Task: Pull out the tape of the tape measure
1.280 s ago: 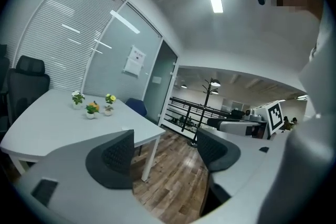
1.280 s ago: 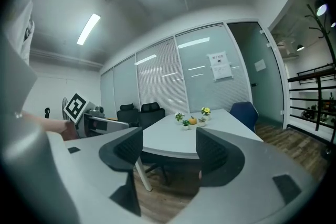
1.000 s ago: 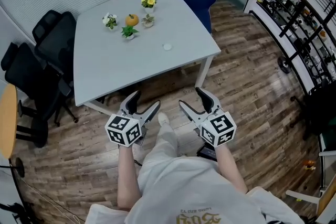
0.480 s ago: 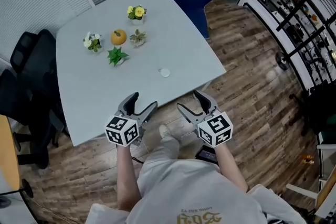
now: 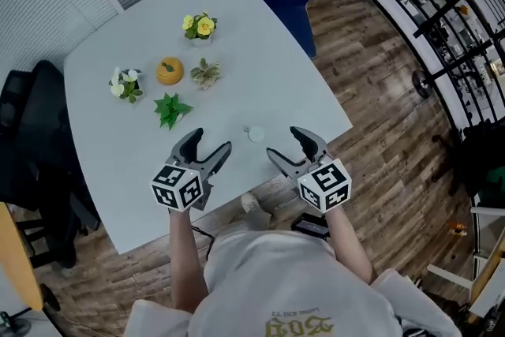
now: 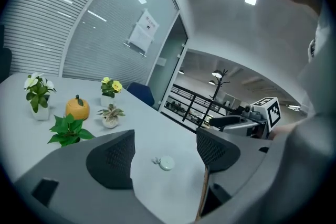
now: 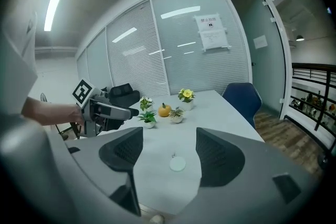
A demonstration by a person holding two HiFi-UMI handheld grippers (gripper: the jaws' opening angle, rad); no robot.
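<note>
on the pale tabletop (image 5: 260,51), far left: a cluster of small potted plants (image 5: 171,108) and an orange pumpkin ornament (image 5: 169,71), well apart from the work. next over, the left hand-held gripper (image 5: 209,142) hovers above the near edge, jaws spread, nothing between them but bare tabletop. its own view looks straight at the tape measure (image 5: 255,134). that's a small pale round disc lying flat near the near edge, between the two grippers and slightly ahead of them, touched by neither. the right hand-held gripper (image 5: 286,144) is also spread and empty, aimed at the disc. progress: nothing done yet as far as i can see, no tape drawn, case not held. left to do: hold the case with one, pinch the tape end with the other, pull. orientation: the case is round, so no real long axis. a small stub sticks off its far-left side, toward the plants. probably the tape end, too small to confirm. my guess is the tape runs out along that line.
</note>
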